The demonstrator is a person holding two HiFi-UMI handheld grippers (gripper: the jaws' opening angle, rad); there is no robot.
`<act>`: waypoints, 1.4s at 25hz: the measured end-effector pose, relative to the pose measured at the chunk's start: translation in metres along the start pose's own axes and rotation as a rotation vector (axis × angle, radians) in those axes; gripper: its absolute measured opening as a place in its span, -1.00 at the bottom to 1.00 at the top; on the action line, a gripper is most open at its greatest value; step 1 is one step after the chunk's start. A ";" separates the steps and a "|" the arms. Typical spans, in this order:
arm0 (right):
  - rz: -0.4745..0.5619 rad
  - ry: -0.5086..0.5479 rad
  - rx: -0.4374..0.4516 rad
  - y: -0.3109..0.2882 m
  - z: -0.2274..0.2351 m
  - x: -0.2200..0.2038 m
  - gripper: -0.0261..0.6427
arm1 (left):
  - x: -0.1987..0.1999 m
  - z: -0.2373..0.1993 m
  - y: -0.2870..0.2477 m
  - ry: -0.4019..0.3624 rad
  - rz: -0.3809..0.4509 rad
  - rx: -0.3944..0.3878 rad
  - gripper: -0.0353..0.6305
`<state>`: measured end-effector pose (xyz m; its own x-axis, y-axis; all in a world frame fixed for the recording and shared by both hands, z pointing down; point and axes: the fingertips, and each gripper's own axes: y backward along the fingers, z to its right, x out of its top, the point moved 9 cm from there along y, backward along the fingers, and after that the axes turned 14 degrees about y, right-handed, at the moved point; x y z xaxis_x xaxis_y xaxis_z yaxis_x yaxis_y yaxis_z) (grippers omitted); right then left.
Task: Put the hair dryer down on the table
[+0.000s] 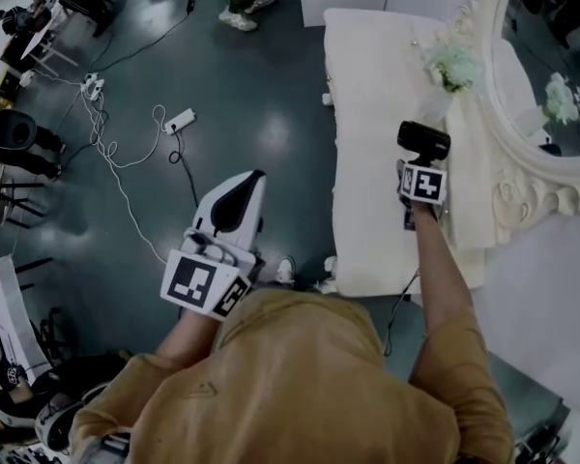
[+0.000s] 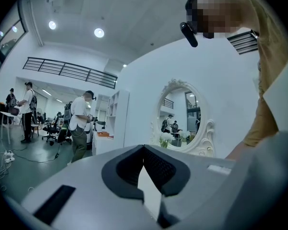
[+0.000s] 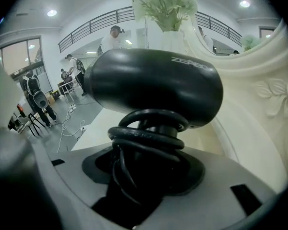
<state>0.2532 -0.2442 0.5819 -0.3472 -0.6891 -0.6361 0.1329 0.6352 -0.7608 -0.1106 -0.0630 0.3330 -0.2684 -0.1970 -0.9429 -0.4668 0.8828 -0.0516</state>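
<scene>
A black hair dryer (image 1: pixel 423 140) is upright in my right gripper (image 1: pixel 419 165), held over the right part of the white table (image 1: pixel 372 104). In the right gripper view the dryer's barrel (image 3: pixel 153 85) lies crosswise just above the jaws. Its black cord (image 3: pixel 146 135) is coiled round the handle, and my right gripper (image 3: pixel 144 176) is shut on that handle. My left gripper (image 1: pixel 248 186) hangs over the dark floor left of the table. In its own view the left gripper (image 2: pixel 144 150) has its tips together with nothing held.
An oval mirror in a carved white frame (image 1: pixel 522 162) leans at the table's right side. White flowers (image 1: pixel 452 66) stand beside it. A power strip (image 1: pixel 179 120) and white cables lie on the floor. People stand in the background (image 2: pixel 79 126).
</scene>
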 end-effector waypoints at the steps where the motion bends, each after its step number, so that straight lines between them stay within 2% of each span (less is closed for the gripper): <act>1: -0.017 0.008 -0.007 -0.003 0.000 -0.001 -0.17 | 0.000 -0.001 0.001 -0.001 -0.001 0.001 -0.88; 3: -0.035 0.030 -0.020 -0.008 -0.001 0.000 -0.17 | 0.001 -0.003 0.002 -0.001 -0.002 0.007 -0.88; 6: 0.023 0.093 -0.004 -0.020 -0.009 0.014 -0.17 | 0.001 -0.007 0.005 0.001 -0.003 0.020 -0.88; 7: 0.006 0.112 0.005 -0.024 -0.011 0.014 -0.17 | 0.000 -0.008 0.006 0.001 -0.005 0.022 -0.88; 10: -0.207 0.119 -0.033 -0.023 -0.009 -0.008 -0.17 | -0.002 -0.010 0.007 0.006 -0.013 0.026 -0.88; 12: -0.268 0.100 -0.049 -0.022 -0.006 -0.014 -0.17 | -0.003 -0.012 0.007 0.009 -0.020 0.029 -0.88; 18: -0.314 0.087 -0.069 -0.028 0.000 -0.011 -0.16 | -0.003 -0.018 0.004 0.011 -0.030 0.031 -0.88; 26: -0.367 0.112 -0.002 -0.035 0.001 -0.004 -0.16 | -0.008 -0.020 -0.009 0.033 -0.049 0.003 -0.88; 31: -0.409 0.084 0.001 -0.037 0.008 0.000 -0.15 | -0.006 -0.026 -0.014 0.045 -0.052 -0.009 -0.88; 35: -0.439 0.149 -0.006 -0.040 0.006 0.006 -0.13 | -0.006 -0.028 -0.019 0.053 -0.056 -0.021 -0.88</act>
<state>0.2513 -0.2757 0.6082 -0.4991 -0.8360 -0.2282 -0.0614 0.2968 -0.9530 -0.1235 -0.0908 0.3491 -0.2852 -0.2689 -0.9200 -0.5001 0.8606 -0.0965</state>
